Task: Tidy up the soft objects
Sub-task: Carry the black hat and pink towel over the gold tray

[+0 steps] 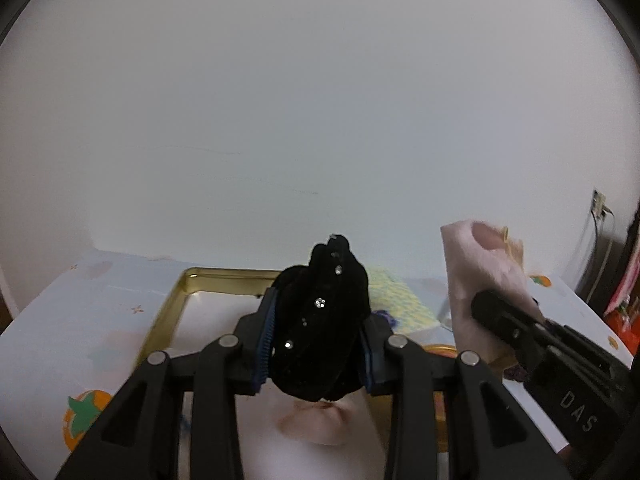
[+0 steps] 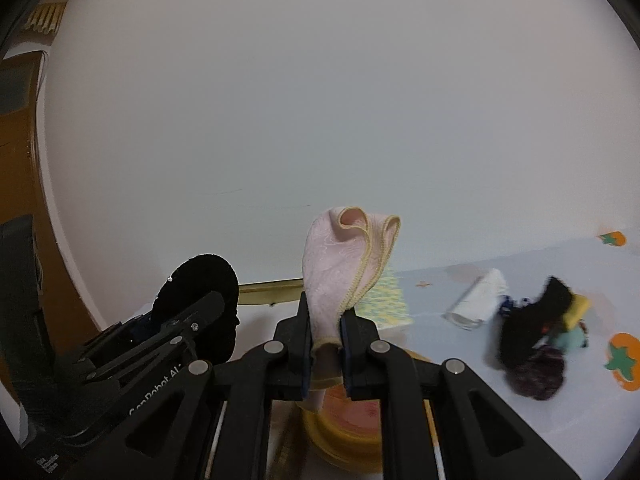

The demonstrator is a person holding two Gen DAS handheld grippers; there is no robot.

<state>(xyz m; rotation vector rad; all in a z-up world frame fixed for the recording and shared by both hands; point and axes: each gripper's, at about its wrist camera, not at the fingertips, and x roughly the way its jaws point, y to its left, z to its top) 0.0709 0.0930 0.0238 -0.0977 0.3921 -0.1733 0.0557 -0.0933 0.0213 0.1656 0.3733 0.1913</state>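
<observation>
A black velvety cloth piece (image 1: 320,320) dotted with small shiny studs sits clamped between the blue pads of the left hand-held gripper (image 1: 316,344), its jaws closed partway onto the bundle, which bulges up above the fingertips. Just to its right, a pale pink cloth (image 2: 344,268) with a yellow stitched edge is pinched in the right hand-held gripper (image 2: 326,344), whose jaws are closed tight on the fabric; the cloth stands up above the fingers in a curled fold. Both are held in the air above the tabletop (image 1: 80,320).

Below and behind the left hand-held gripper lies a shallow gold-coloured metal tray (image 1: 176,304), with another pinkish cloth (image 1: 316,424) visible under the black bundle. A yellow and light-blue knitted piece (image 2: 390,300) lies beyond the two hand-held grippers. Under the right hand-held gripper a round yellow container (image 2: 344,432) shows, blurred. Well to the right on the tabletop are a rolled white cloth (image 2: 478,300) and a heap of dark and coloured soft items (image 2: 536,340).

The tabletop carries a pale blue covering printed with orange fruit figures (image 2: 624,360). A plain white wall (image 1: 320,100) fills the background, with a brown wooden panel (image 2: 24,160) at the left edge of the right wrist view.
</observation>
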